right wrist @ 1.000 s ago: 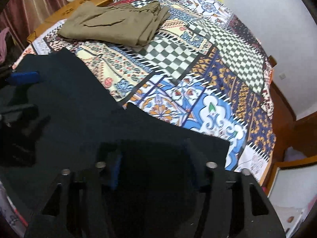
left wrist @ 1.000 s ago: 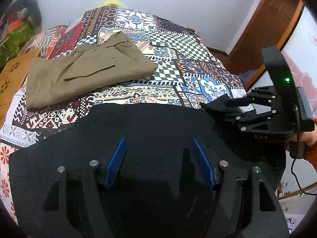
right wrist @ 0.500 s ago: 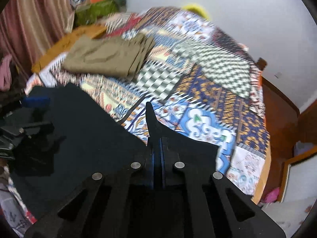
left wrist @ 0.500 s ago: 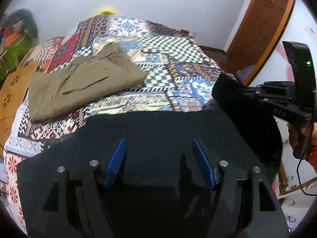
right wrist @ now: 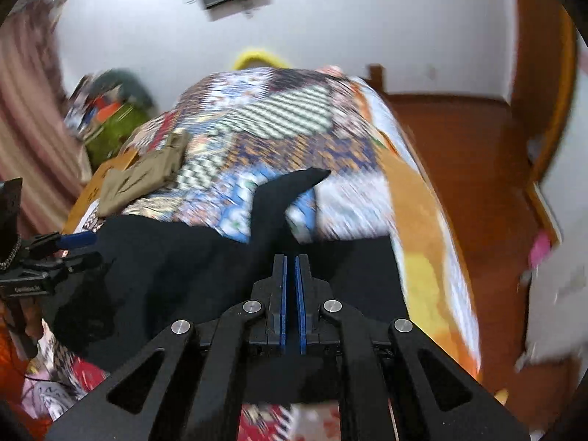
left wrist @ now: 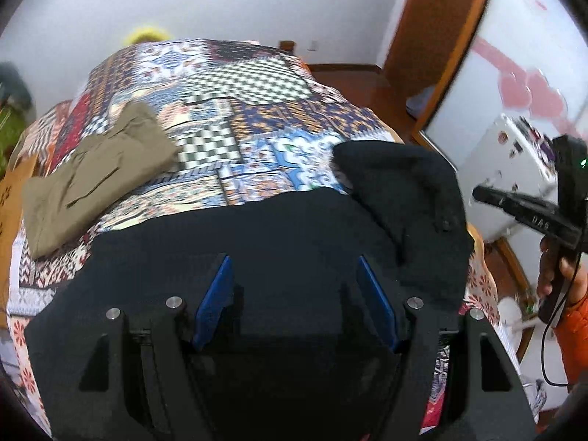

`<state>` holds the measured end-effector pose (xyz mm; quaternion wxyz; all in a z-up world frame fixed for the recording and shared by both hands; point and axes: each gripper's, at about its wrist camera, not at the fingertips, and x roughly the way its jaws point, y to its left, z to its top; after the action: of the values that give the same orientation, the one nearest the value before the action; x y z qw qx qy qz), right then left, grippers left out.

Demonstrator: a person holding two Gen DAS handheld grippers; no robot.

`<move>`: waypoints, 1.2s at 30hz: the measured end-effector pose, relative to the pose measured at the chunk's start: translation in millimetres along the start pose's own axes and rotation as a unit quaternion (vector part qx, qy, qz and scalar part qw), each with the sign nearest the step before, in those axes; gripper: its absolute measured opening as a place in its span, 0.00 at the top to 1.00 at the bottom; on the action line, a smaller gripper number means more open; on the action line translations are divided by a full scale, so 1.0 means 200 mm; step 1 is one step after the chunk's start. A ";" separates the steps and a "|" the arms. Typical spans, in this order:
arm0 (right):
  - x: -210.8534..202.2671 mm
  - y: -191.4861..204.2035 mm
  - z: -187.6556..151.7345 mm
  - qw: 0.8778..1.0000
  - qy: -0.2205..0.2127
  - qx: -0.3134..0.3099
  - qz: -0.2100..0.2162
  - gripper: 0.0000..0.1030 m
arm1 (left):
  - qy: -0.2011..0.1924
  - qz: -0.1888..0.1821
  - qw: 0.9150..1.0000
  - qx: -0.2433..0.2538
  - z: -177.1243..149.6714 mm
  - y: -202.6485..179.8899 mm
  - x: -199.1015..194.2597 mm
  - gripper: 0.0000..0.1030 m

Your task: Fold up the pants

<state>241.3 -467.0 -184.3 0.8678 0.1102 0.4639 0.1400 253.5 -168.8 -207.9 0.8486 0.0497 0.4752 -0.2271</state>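
Black pants (left wrist: pixel 279 235) lie spread on the near part of a patchwork-covered bed (left wrist: pixel 257 110). My left gripper (left wrist: pixel 294 294) is open, its blue pads wide apart just above the black cloth. My right gripper (right wrist: pixel 292 275) is shut on a corner of the black pants (right wrist: pixel 279 202) and holds it lifted, so that the corner stands up as a raised fold (left wrist: pixel 404 187) at the right. The right gripper also shows in the left wrist view (left wrist: pixel 514 205), and the left gripper in the right wrist view (right wrist: pixel 70 246).
Folded olive-khaki pants (left wrist: pixel 95 176) lie on the bed's far left. A wooden door frame (left wrist: pixel 441 36) and a white appliance (left wrist: pixel 514 169) stand to the right. Wooden floor (right wrist: pixel 477 169) lies beyond the bed's right edge. A curtain (right wrist: pixel 25 128) hangs on the left.
My right gripper has shut on the pants corner and lifted it up and away from the bed. My left gripper has stayed open over the cloth.
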 end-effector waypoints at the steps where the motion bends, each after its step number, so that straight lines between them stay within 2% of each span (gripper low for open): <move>1: 0.00 -0.03 -0.03 1.000 0.003 0.010 -0.001 0.96 | 0.004 0.001 1.000 0.008 0.01 -0.03 0.02 0.33; 3: -0.01 -0.09 -0.08 1.000 0.005 0.029 -0.012 0.96 | 0.011 -0.001 1.000 0.016 0.03 -0.08 0.04 0.33; 7: 0.01 -0.15 -0.05 0.999 0.010 0.053 -0.004 0.94 | 0.015 -0.009 1.000 0.025 0.06 -0.16 0.09 0.33; 9: 0.03 -0.16 -0.02 0.998 0.011 0.059 -0.004 0.82 | 0.016 -0.009 0.999 0.026 0.07 -0.18 0.11 0.33; 10: 0.03 -0.16 -0.02 0.998 0.009 0.062 -0.004 0.69 | 0.018 -0.010 0.999 0.026 0.07 -0.19 0.12 0.33; 11: 0.02 -0.17 -0.03 0.998 0.006 0.061 -0.004 0.61 | 0.019 -0.010 0.999 0.027 0.07 -0.19 0.12 0.33; 13: 0.05 -0.16 -0.05 0.999 0.006 0.046 -0.010 0.59 | 0.022 -0.006 0.999 0.032 0.08 -0.20 0.14 0.33; 16: 0.11 -0.15 -0.07 0.999 0.021 0.026 -0.021 0.59 | 0.031 0.000 0.999 0.035 0.09 -0.20 0.18 0.33; 19: 0.20 -0.17 -0.08 0.999 0.038 0.029 -0.018 0.59 | 0.042 -0.003 0.999 0.030 0.08 -0.18 0.23 0.33; 24: 0.29 -0.22 -0.08 0.998 0.049 0.033 -0.038 0.59 | 0.059 0.000 0.998 0.024 0.05 -0.16 0.30 0.33; 26: 0.31 -0.24 -0.08 0.997 0.051 0.037 -0.046 0.53 | 0.064 0.001 0.998 0.021 0.04 -0.15 0.32 0.33; 31: 0.32 -0.23 -0.13 0.997 0.044 0.026 -0.054 0.48 | 0.074 -0.005 0.997 0.006 0.02 -0.12 0.37 0.33; 33: 0.31 -0.22 -0.14 0.998 0.033 0.018 -0.059 0.51 | 0.073 -0.005 0.997 0.007 0.02 -0.12 0.37 0.33; 35: 0.30 -0.23 -0.13 0.998 0.024 0.018 -0.061 0.67 | 0.073 -0.004 0.997 0.008 0.02 -0.12 0.37 0.33; 36: 0.30 -0.23 -0.12 0.998 0.021 0.020 -0.061 0.71 | 0.073 -0.003 0.997 0.009 0.03 -0.12 0.37 0.33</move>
<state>259.0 -487.2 -258.6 0.8625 0.0960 0.4905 0.0799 279.7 -217.7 -263.5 0.8104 0.0722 0.5341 -0.2299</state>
